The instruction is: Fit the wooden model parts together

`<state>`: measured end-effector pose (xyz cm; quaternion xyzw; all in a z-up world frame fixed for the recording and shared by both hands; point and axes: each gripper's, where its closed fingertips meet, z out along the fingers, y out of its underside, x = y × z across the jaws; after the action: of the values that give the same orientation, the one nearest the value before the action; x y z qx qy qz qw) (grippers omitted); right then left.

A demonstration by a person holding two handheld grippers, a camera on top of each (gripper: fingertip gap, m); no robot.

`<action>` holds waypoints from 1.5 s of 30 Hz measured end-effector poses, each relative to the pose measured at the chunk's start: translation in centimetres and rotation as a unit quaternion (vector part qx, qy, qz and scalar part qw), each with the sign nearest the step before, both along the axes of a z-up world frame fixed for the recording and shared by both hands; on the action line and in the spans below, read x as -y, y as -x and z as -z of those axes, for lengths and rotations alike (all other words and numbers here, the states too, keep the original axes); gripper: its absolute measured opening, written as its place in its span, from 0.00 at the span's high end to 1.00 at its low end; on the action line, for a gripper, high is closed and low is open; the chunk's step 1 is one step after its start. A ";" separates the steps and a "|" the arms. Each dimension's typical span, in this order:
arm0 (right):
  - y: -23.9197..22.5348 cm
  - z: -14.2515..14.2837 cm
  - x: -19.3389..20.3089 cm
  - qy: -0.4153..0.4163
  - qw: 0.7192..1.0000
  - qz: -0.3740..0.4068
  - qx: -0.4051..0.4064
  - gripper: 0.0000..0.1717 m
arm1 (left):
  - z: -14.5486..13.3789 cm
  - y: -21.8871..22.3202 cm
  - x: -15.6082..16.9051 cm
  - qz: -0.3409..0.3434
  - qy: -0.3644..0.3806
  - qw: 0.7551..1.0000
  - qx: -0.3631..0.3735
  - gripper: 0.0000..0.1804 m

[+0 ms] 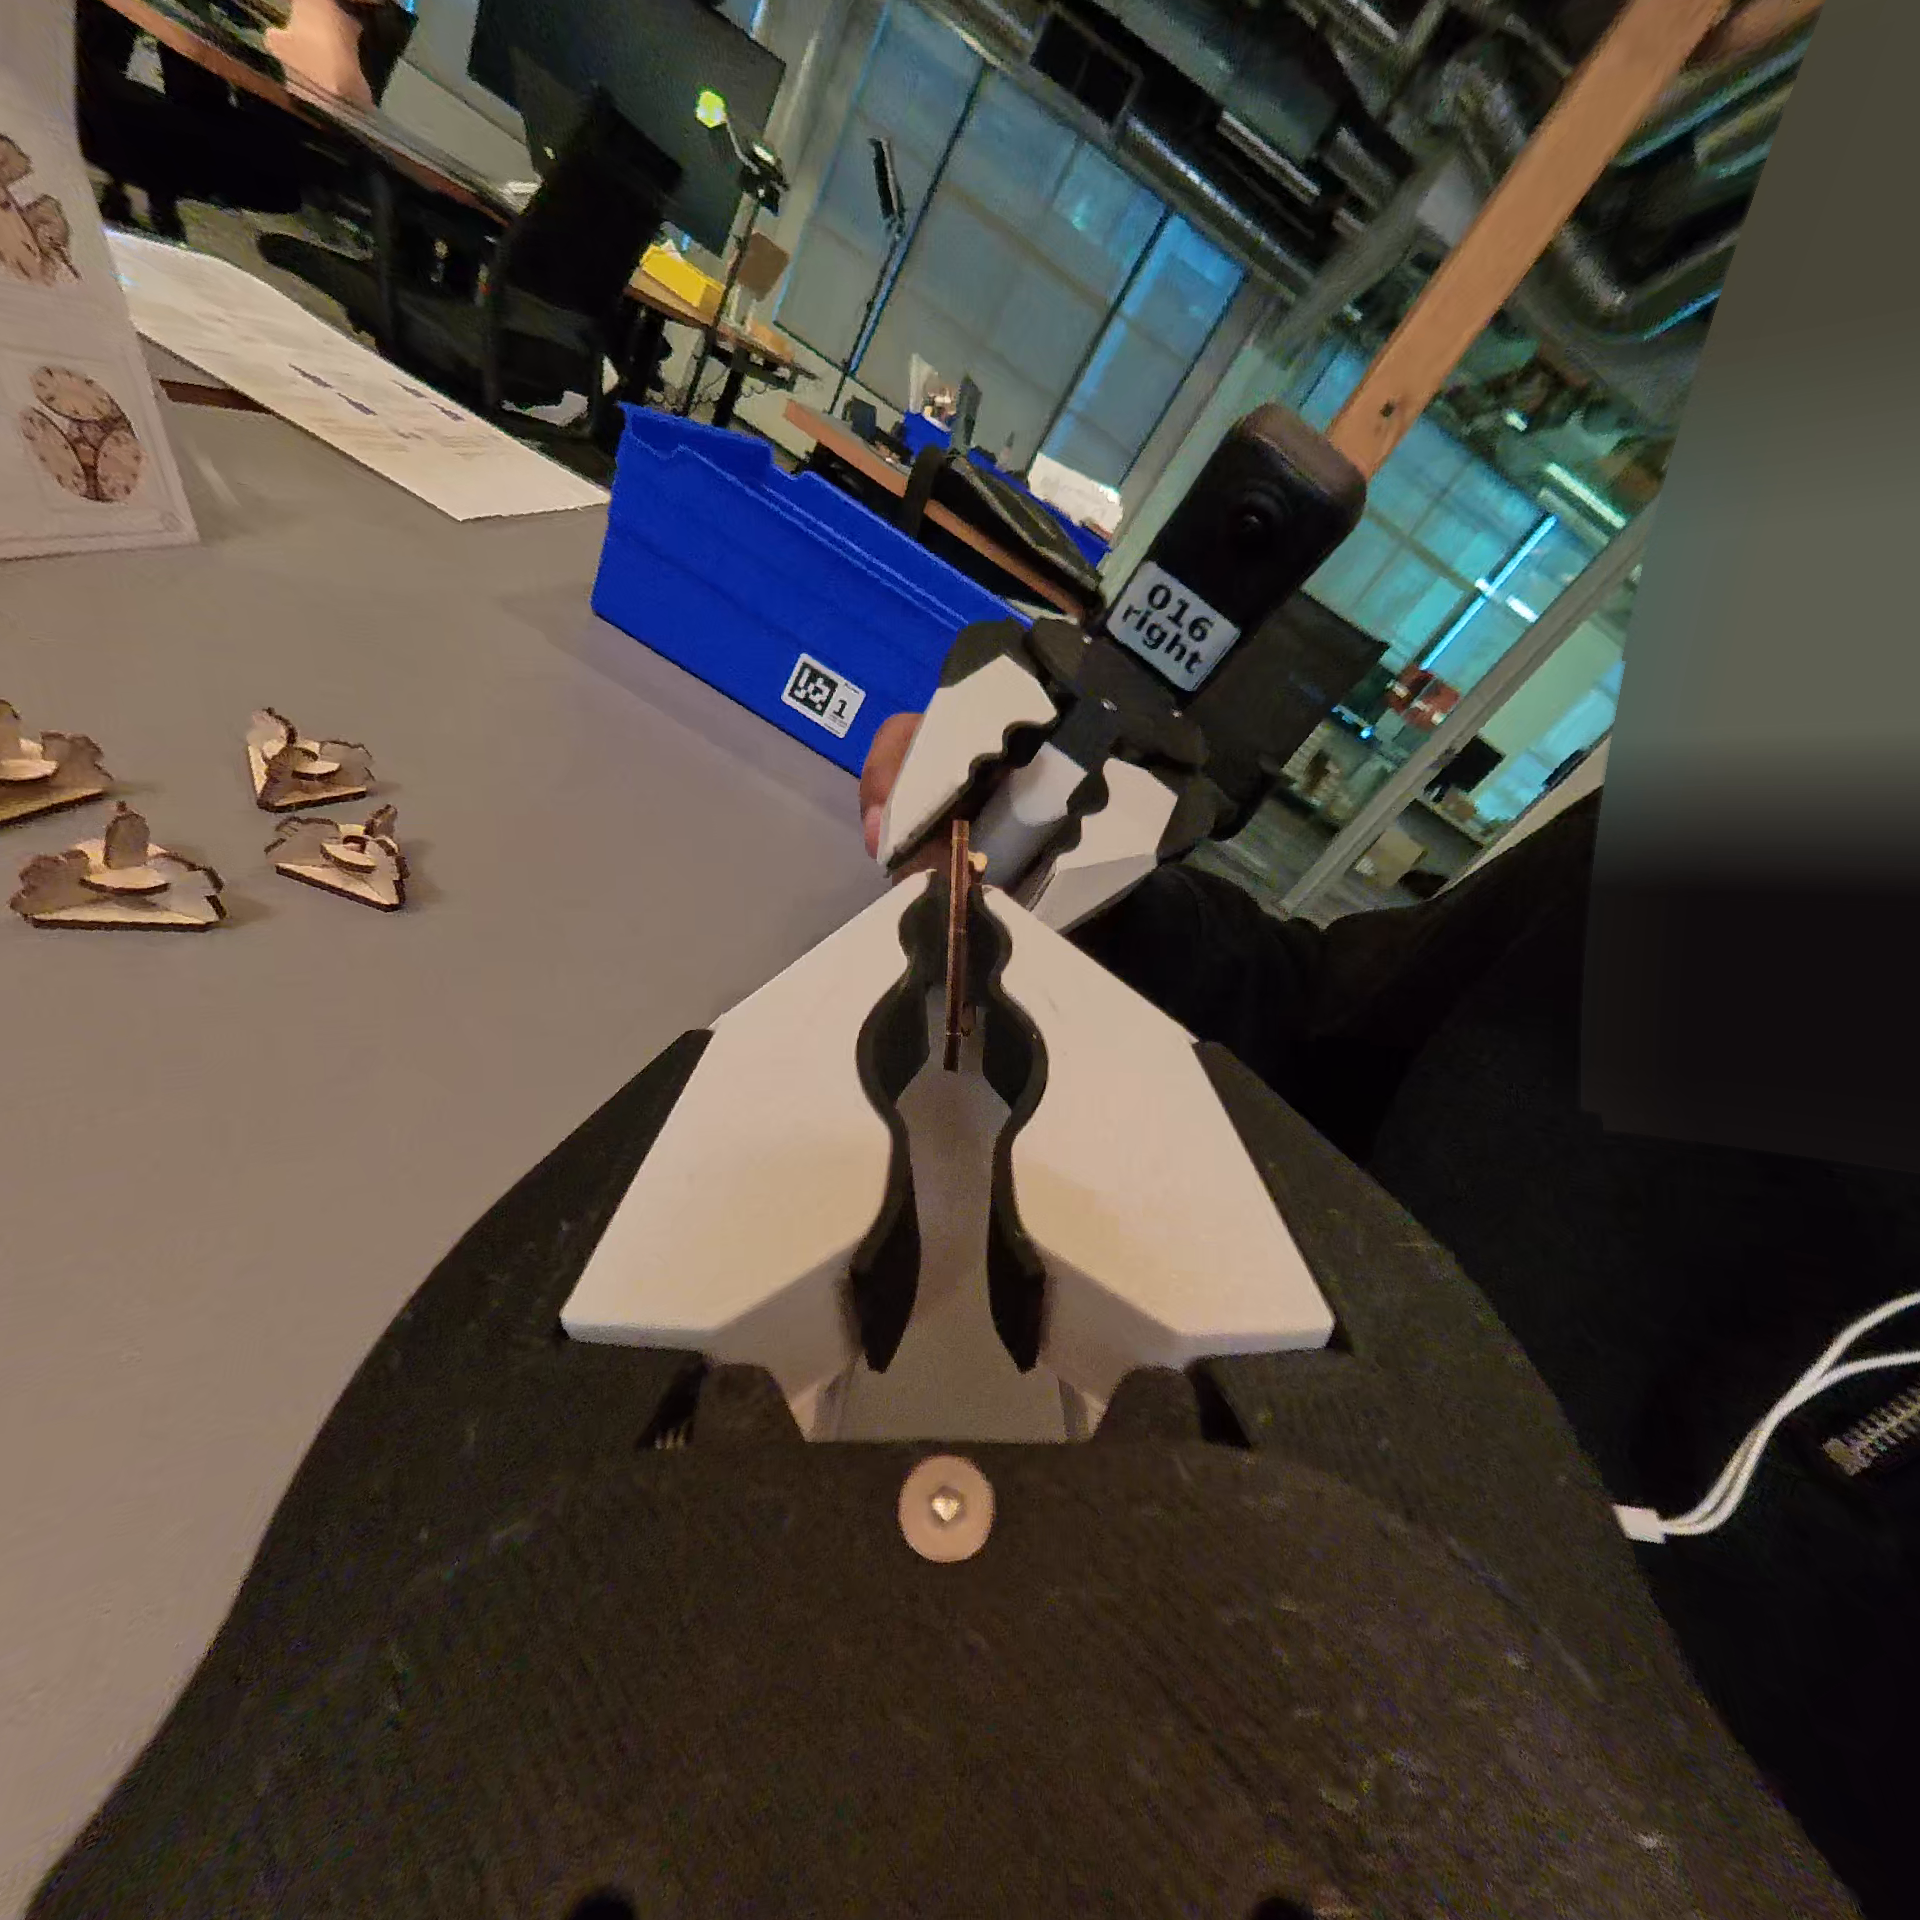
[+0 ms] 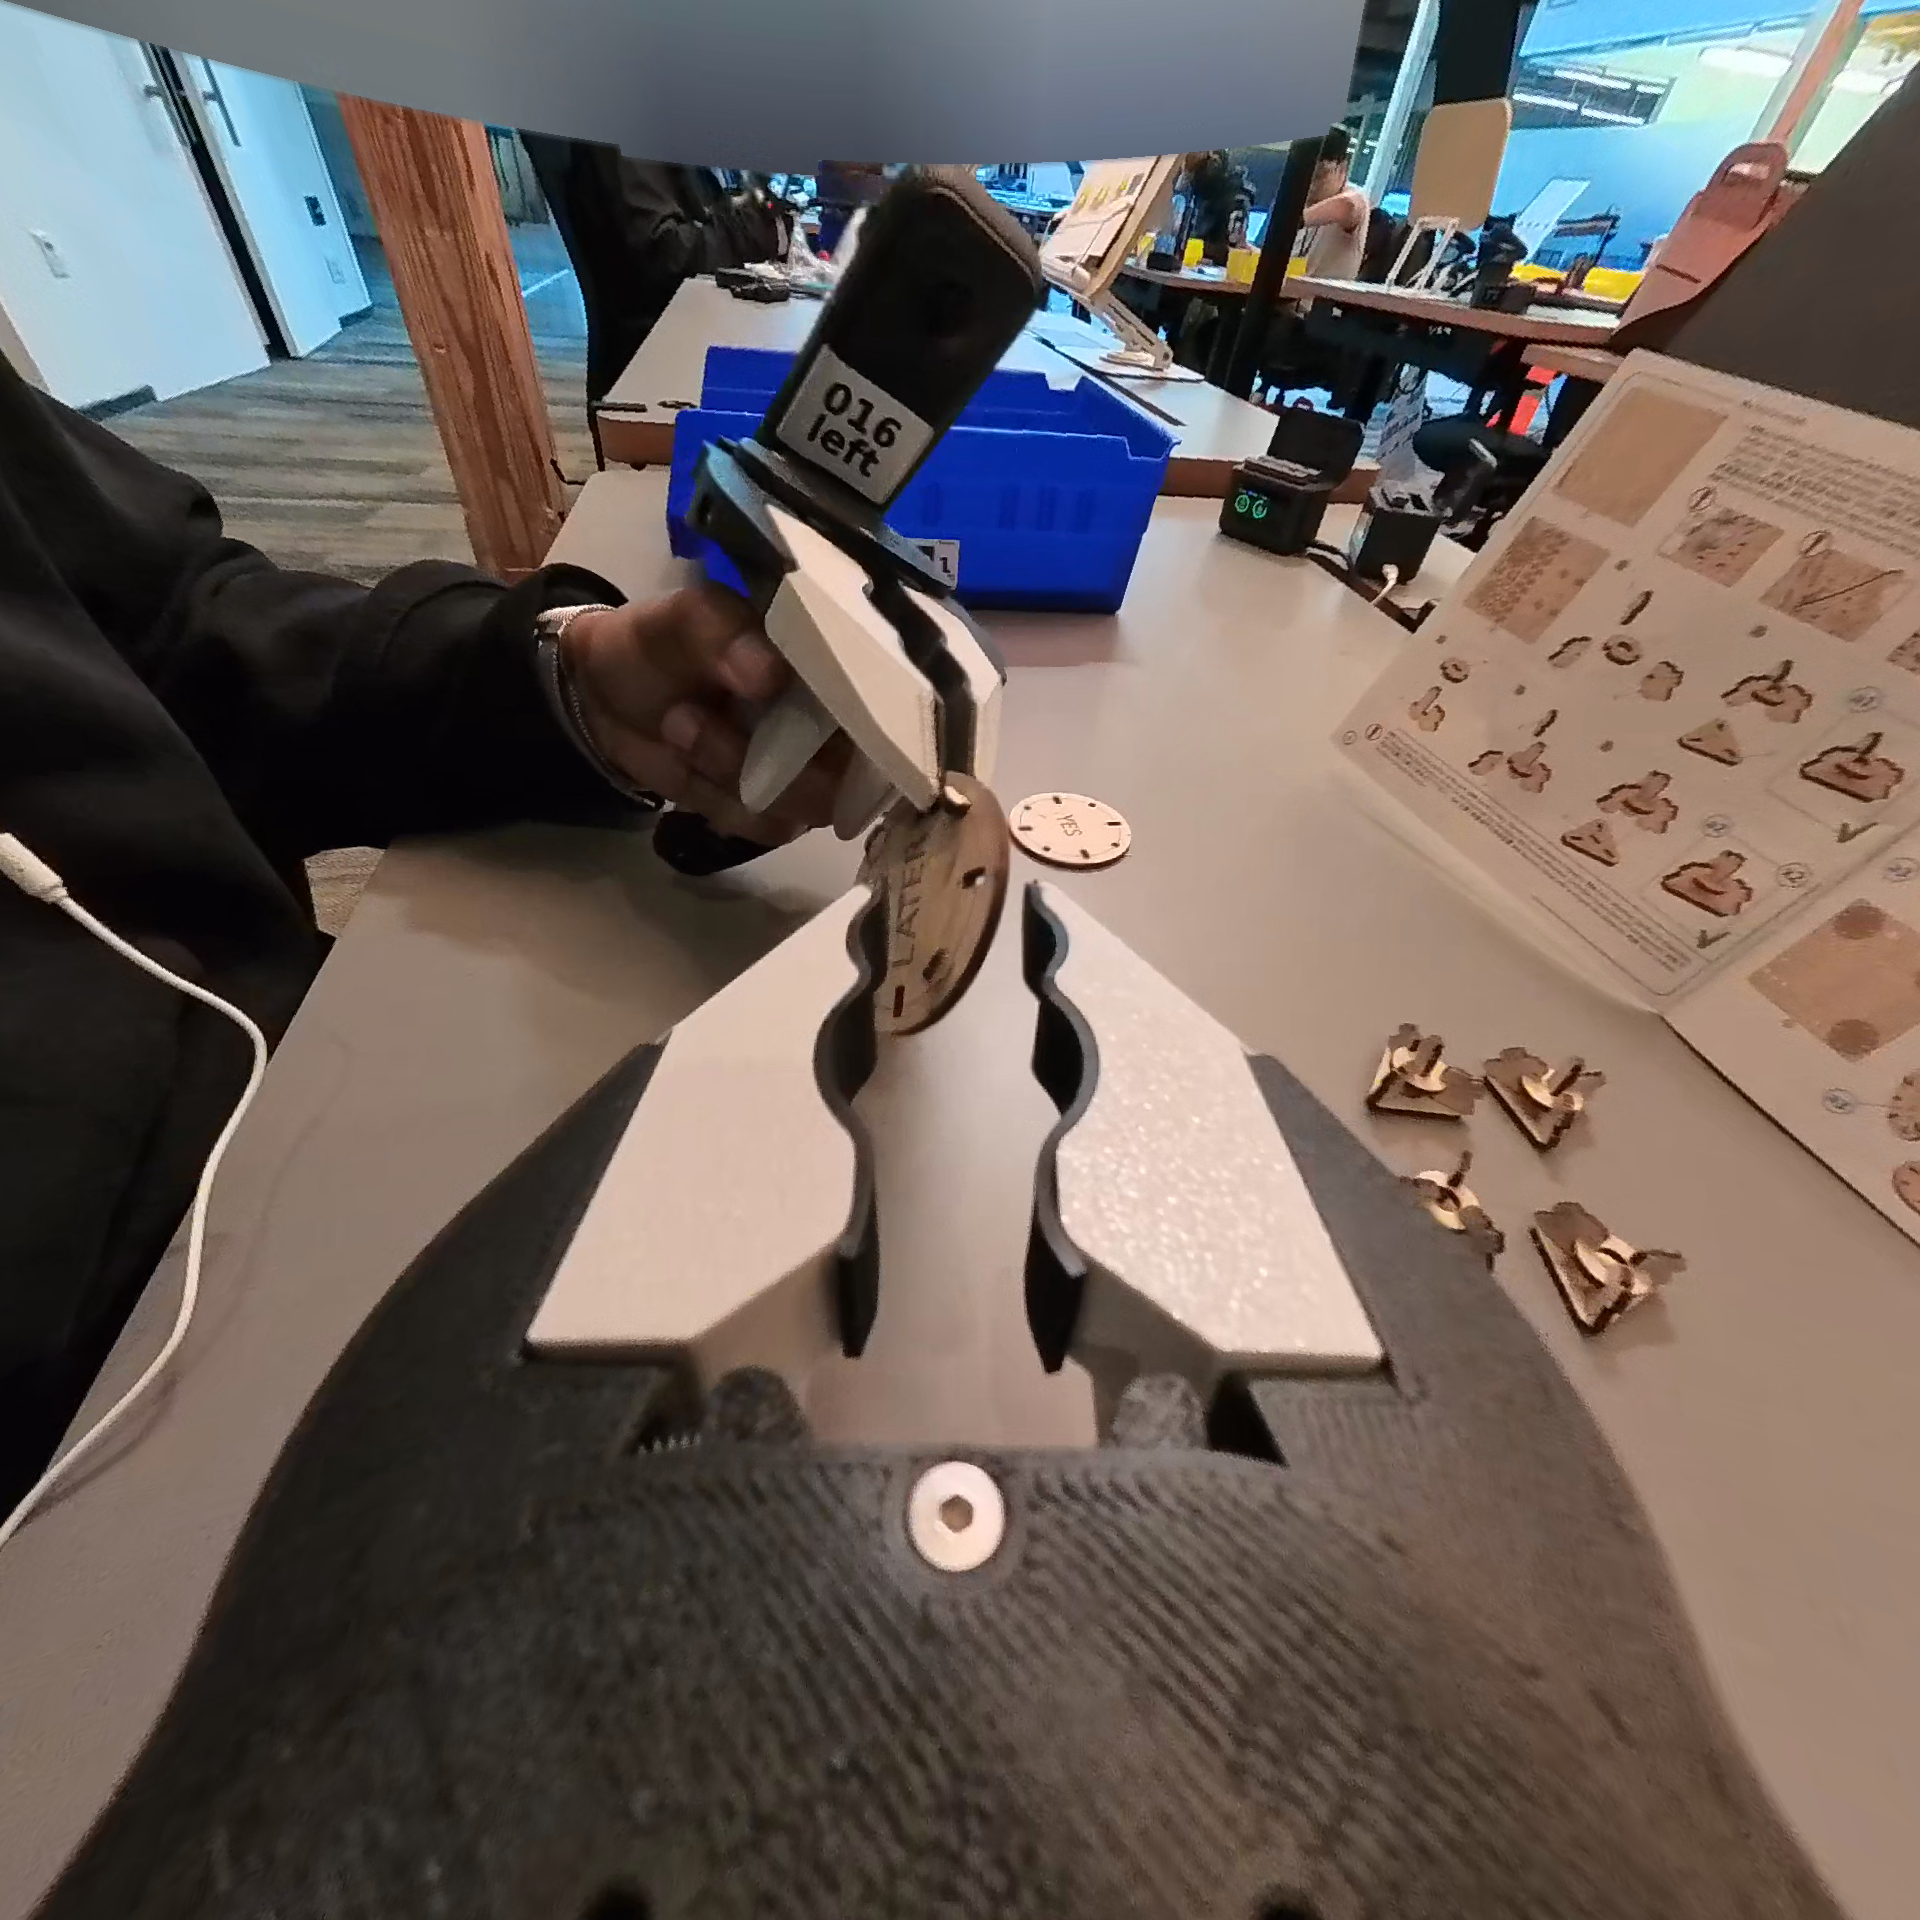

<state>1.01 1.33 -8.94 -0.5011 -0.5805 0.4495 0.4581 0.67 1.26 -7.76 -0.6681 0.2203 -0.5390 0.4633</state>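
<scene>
My left hand-held gripper [image 2: 940, 795] pinches the thin, light, stiff wooden disc [image 2: 940, 935] at its rim; my right hand-held gripper [image 2: 945, 904] gapes around it.

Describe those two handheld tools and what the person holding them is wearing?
Each tool, left tool and right tool, has pale grey wedge fingers with wavy black pads on a black textured body. A black camera stick with a white label rises from the base. The person wears black sleeves, a wrist bracelet; a white cable hangs nearby.
</scene>
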 end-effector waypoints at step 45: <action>-0.4 -0.3 2.9 0.207 0.969 -0.134 0.029 1.00 | -1.0 -1.6 2.2 0.030 -0.101 0.994 -0.034 1.00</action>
<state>1.42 -1.59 -8.60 -0.5155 -0.5499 0.6023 0.2629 2.32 -0.96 -6.73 -0.6288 0.3092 -0.5048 0.5043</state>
